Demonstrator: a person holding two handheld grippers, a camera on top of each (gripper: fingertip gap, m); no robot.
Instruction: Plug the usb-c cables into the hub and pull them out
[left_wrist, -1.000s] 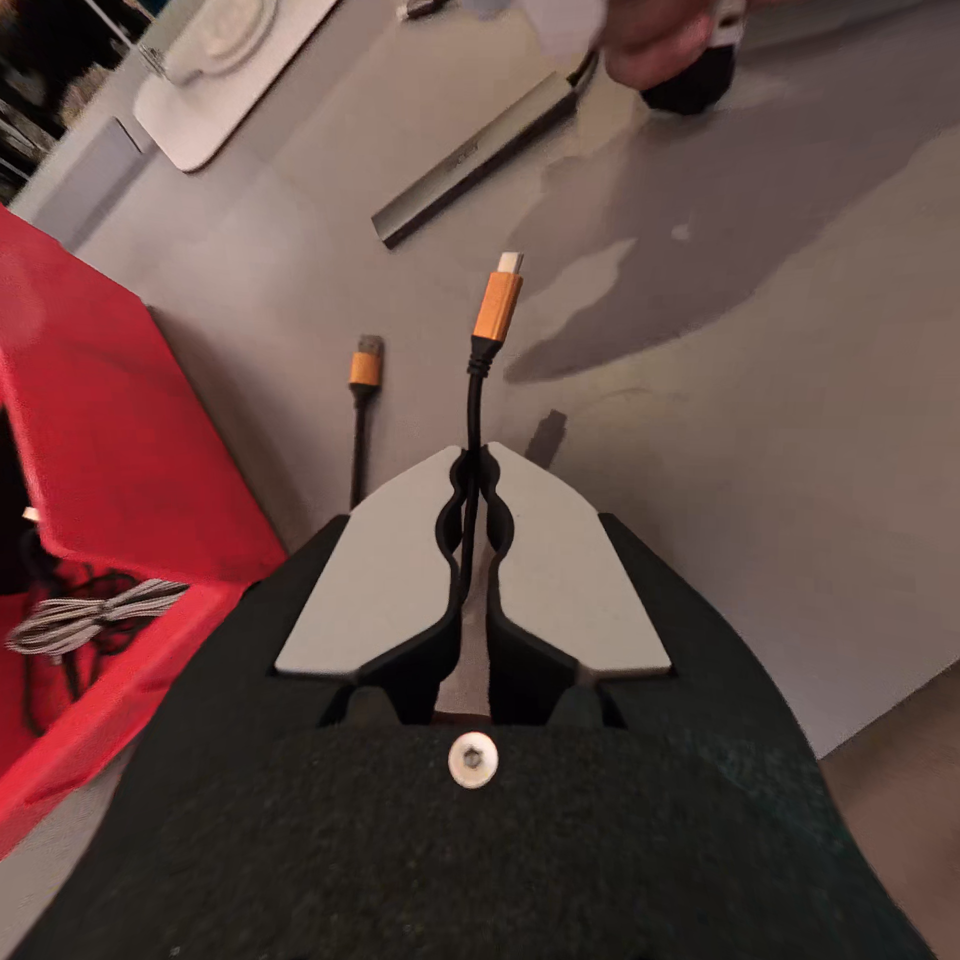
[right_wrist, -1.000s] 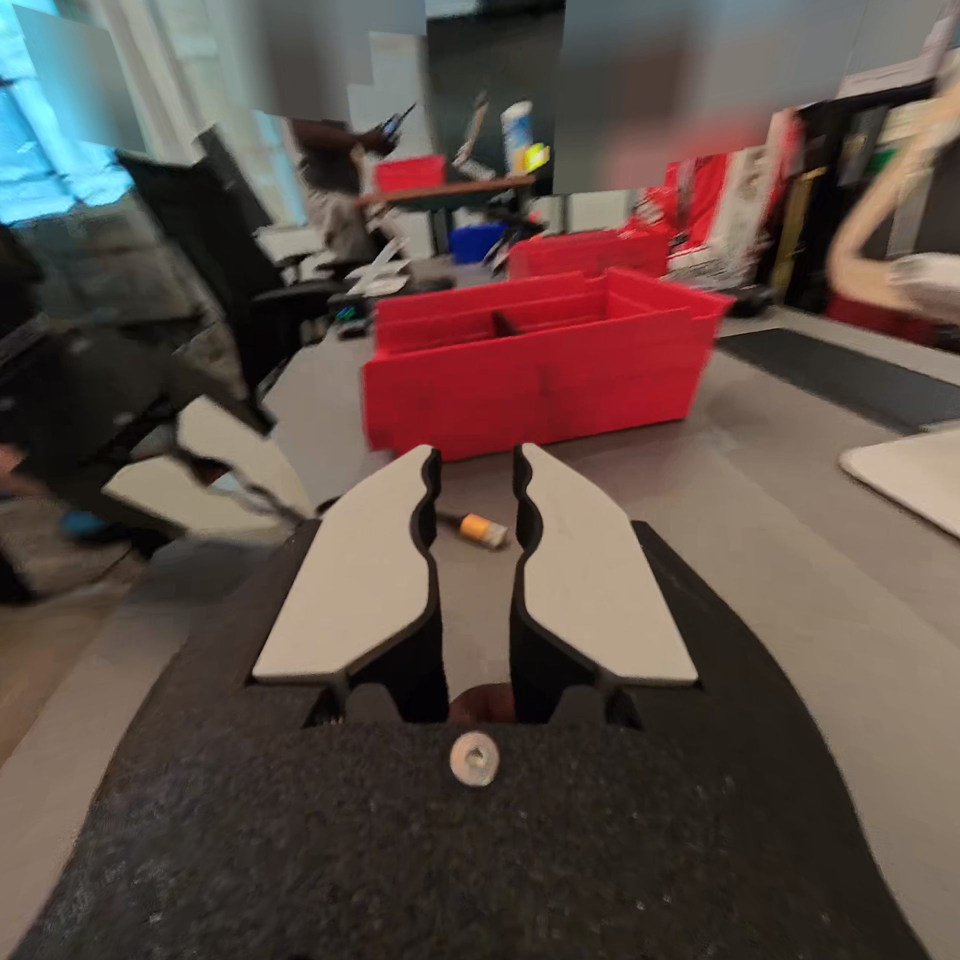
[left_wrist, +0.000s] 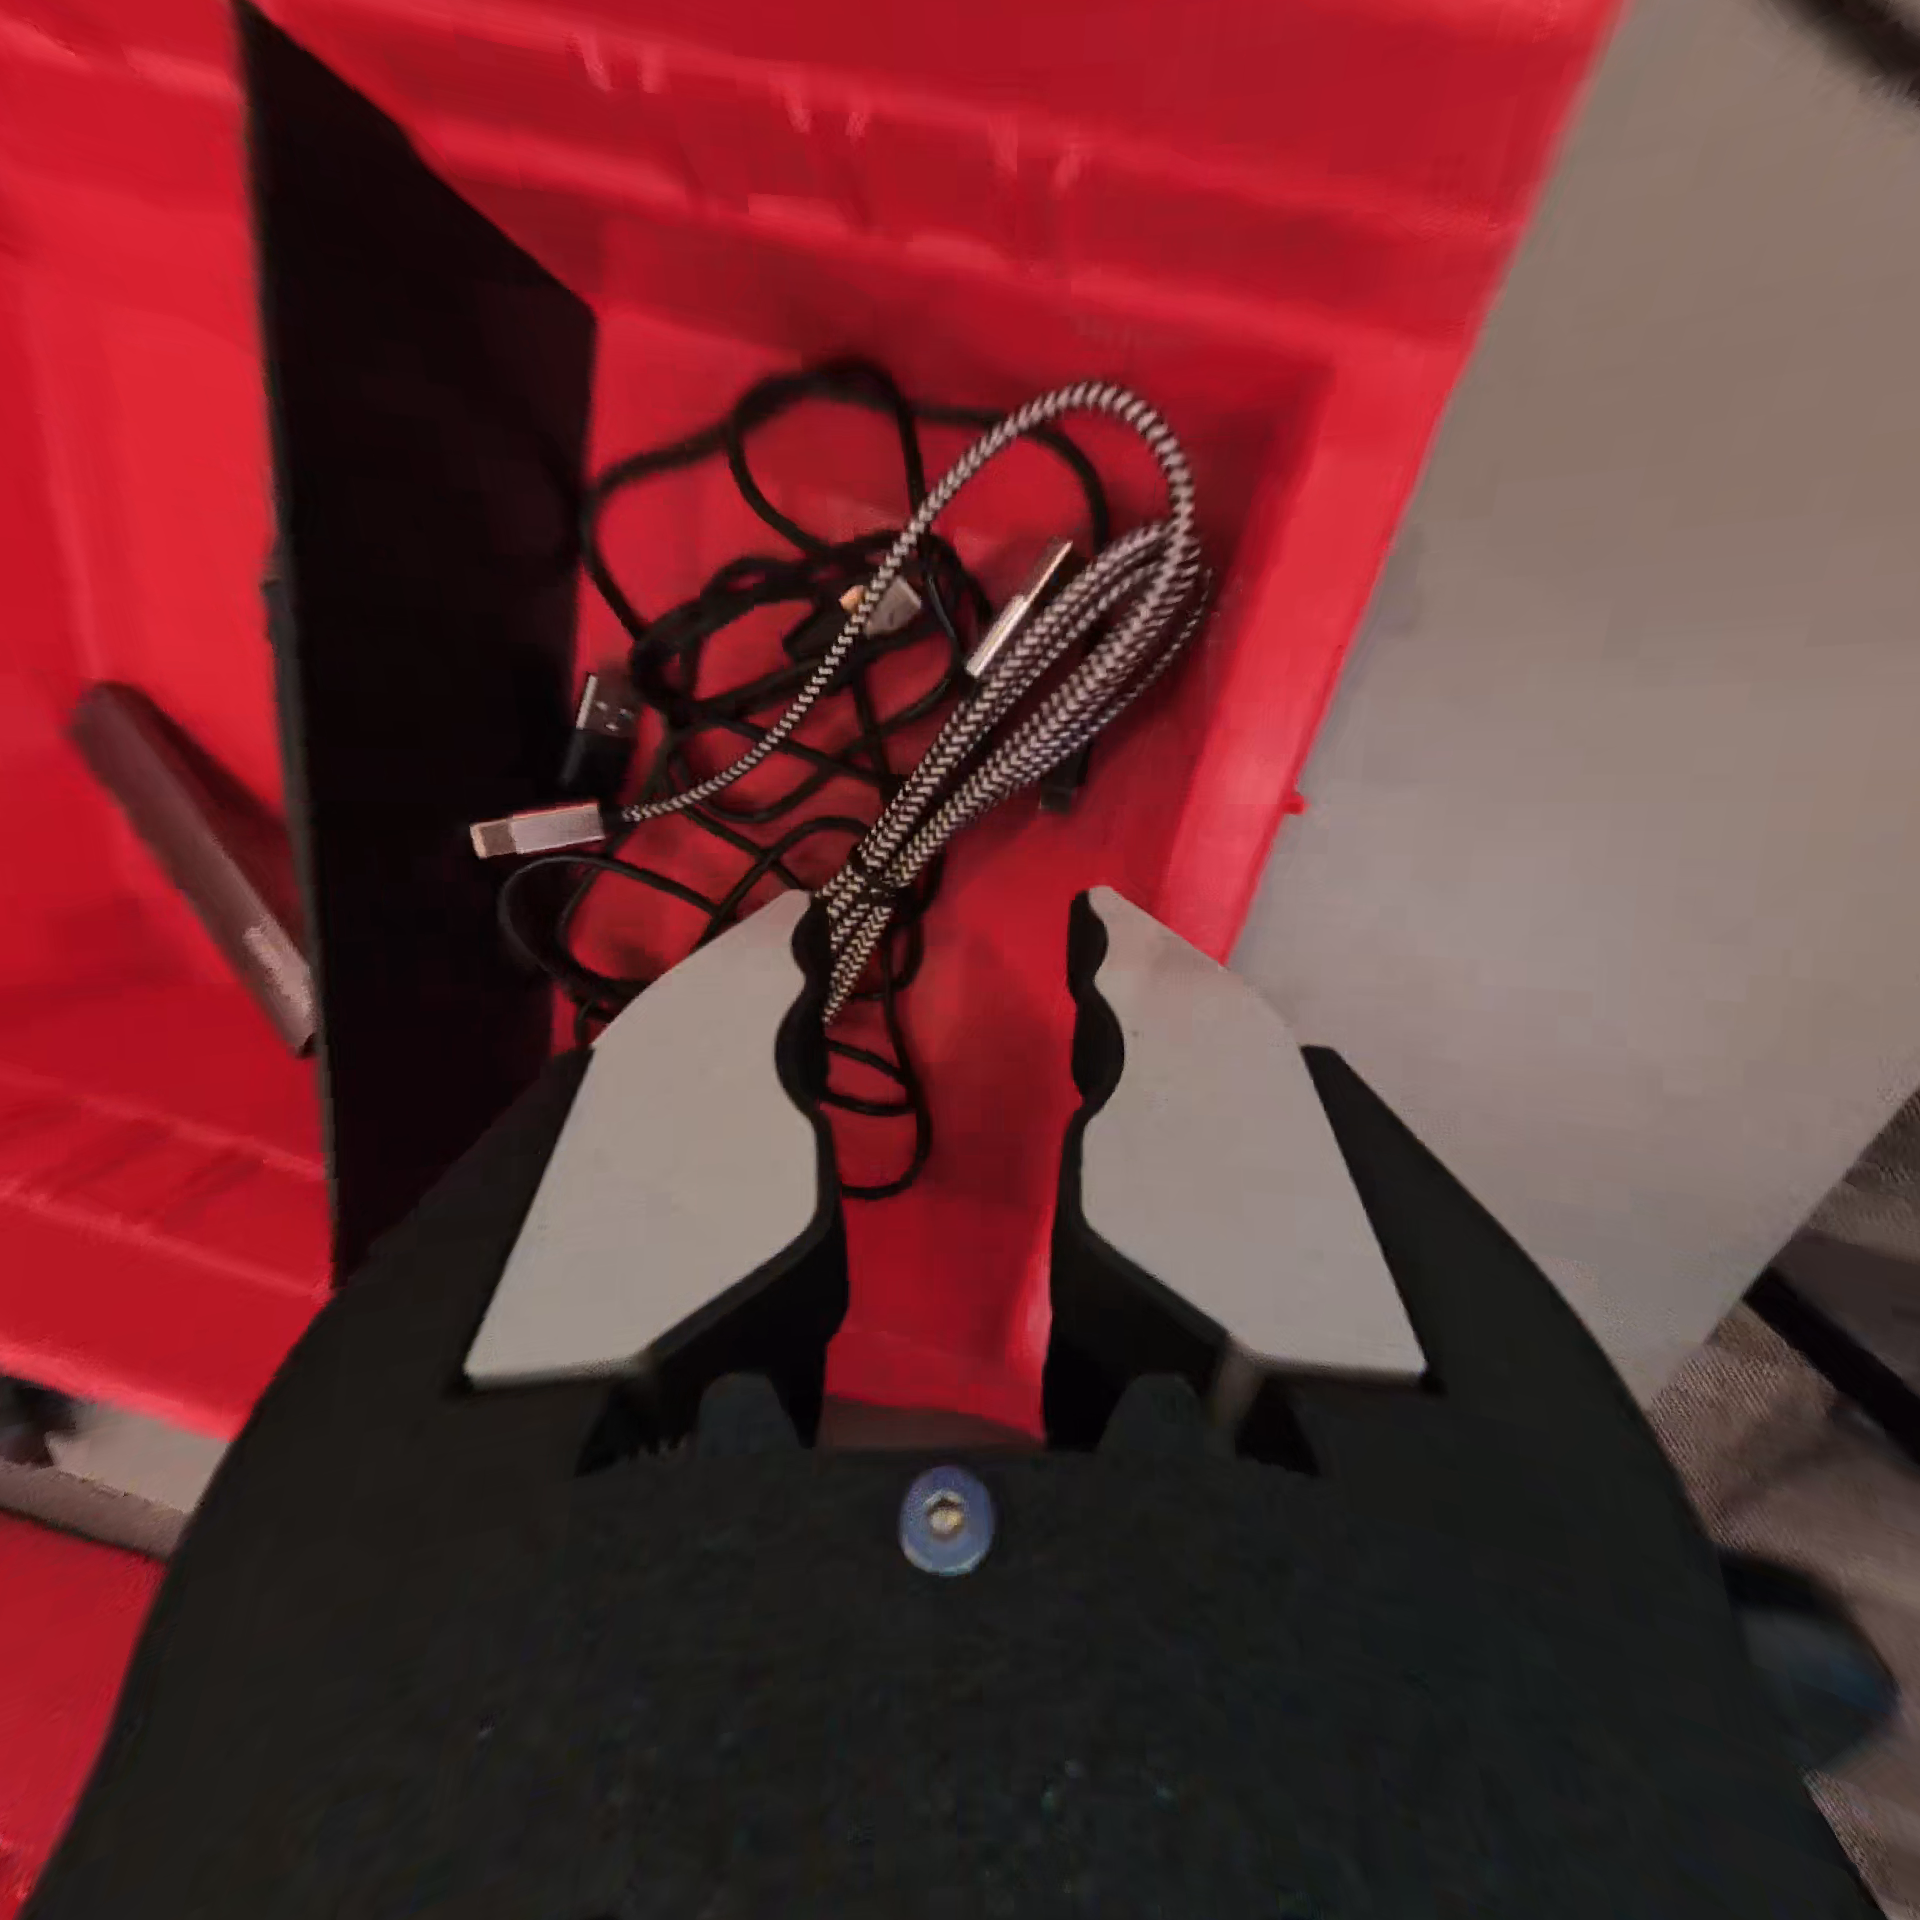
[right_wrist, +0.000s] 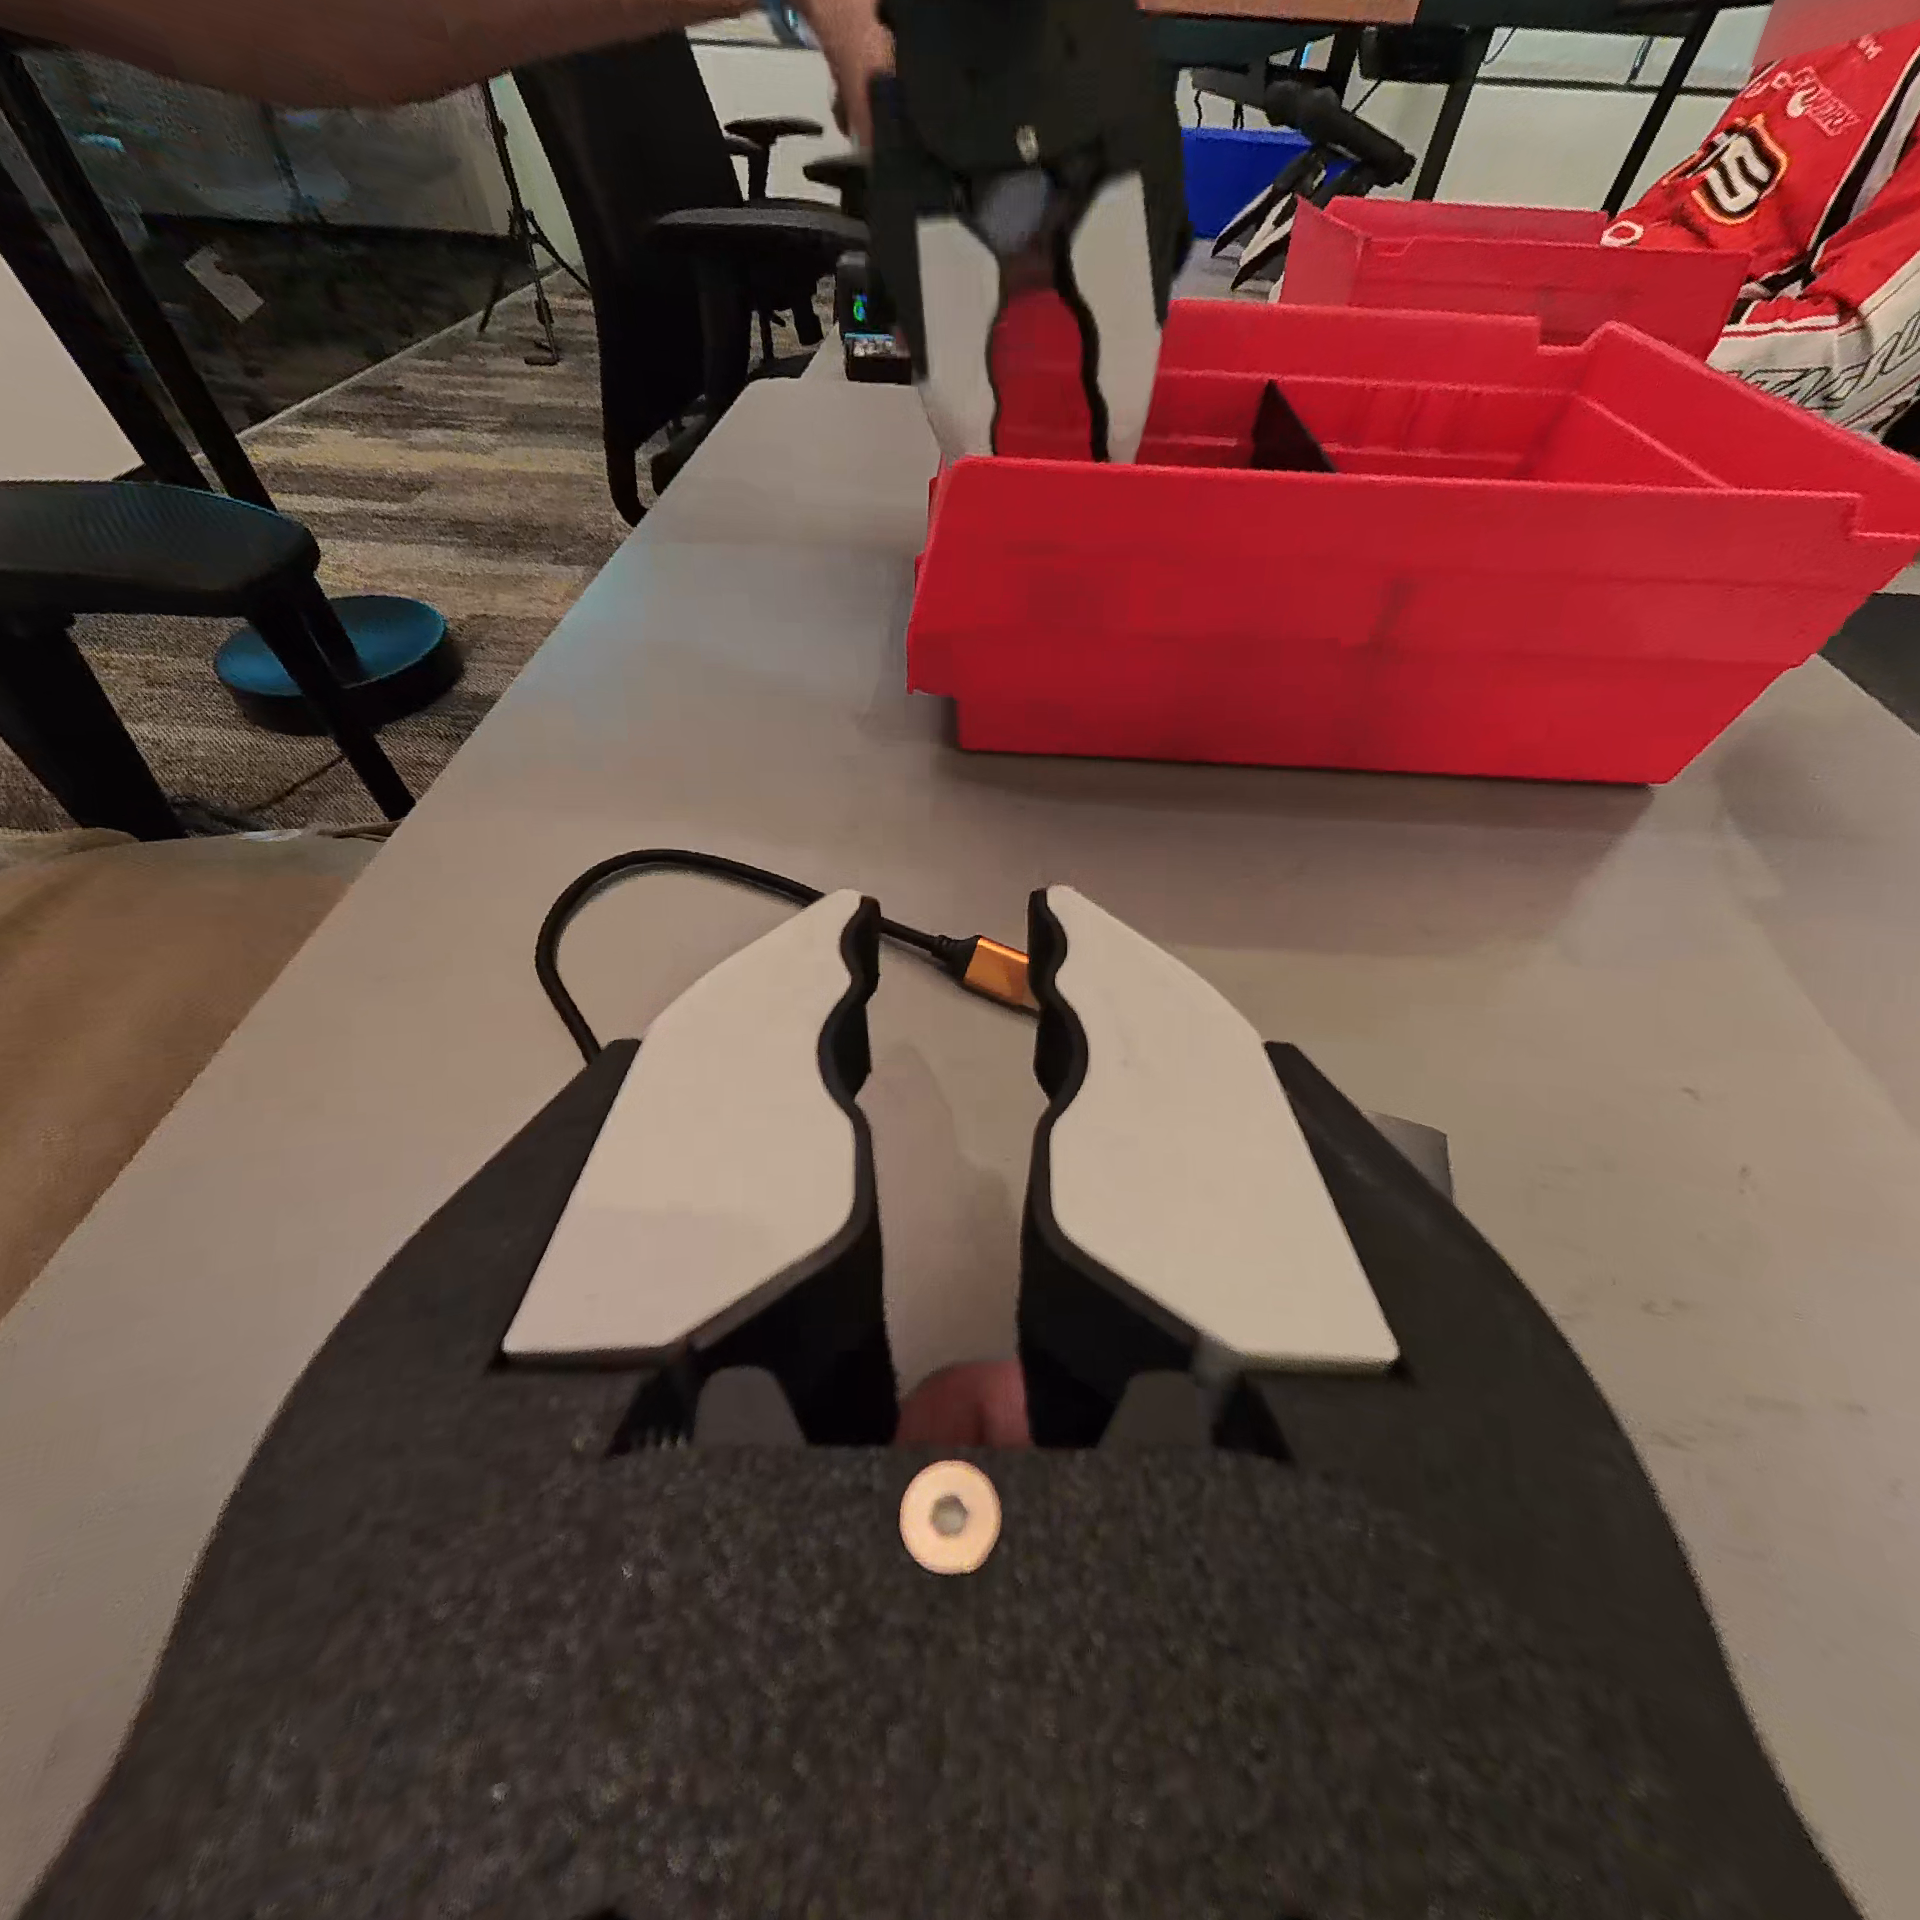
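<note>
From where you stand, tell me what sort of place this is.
Probably an office or lab workspace: a grey worktable, office chairs on carpet, and a red parts bin holding tangled cables.

Looks like we're in an office or lab space: rolling office chairs, patterned carpet, a long grey surface, red storage bins everywhere.

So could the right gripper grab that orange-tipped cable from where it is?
Probably yes. The right gripper is open, and the cable's orange plug lies on the bare table just beyond its fingers, nothing between.
</note>
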